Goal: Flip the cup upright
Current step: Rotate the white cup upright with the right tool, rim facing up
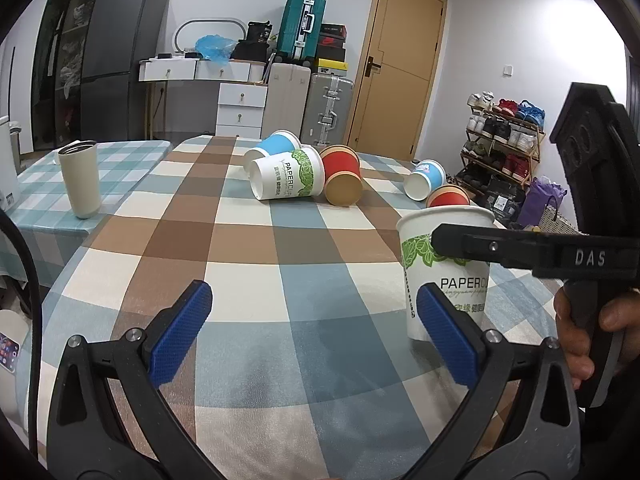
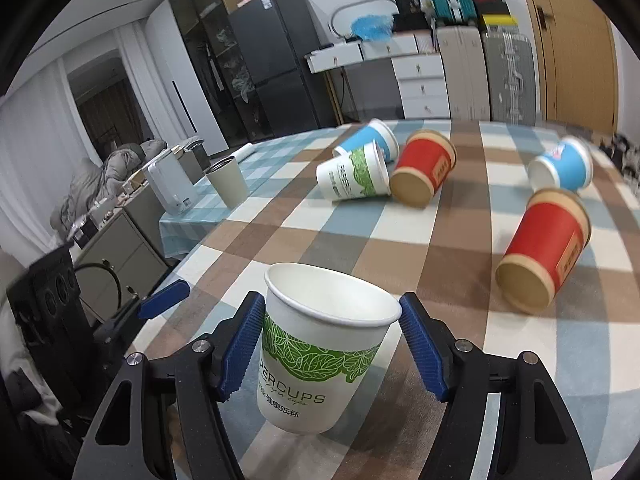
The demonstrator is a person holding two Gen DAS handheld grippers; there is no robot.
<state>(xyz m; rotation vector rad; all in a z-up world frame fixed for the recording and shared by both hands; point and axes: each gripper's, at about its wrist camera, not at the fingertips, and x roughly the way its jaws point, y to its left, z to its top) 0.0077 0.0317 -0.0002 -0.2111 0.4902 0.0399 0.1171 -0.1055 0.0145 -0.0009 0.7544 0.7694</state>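
Observation:
A white paper cup with green leaf print (image 2: 320, 344) stands upright on the checked tablecloth (image 2: 400, 240), between my right gripper's (image 2: 332, 332) blue pads. The left pad touches it; a small gap shows at the right pad. The same cup (image 1: 448, 272) shows at the right in the left wrist view, with the right gripper's finger across it. My left gripper (image 1: 316, 332) is open and empty, low over the cloth. Several cups lie on their sides: a white and green one (image 1: 286, 178), a blue one (image 1: 274, 146), a red one (image 1: 342, 178), another blue one (image 1: 426, 180) and another red one (image 2: 544, 252).
A beige steel tumbler (image 1: 80, 178) stands on a lower side table with a teal checked cloth (image 1: 36, 184). A white appliance (image 2: 168, 184) stands beside it. A fridge, drawers, suitcases and a shoe rack are behind the table.

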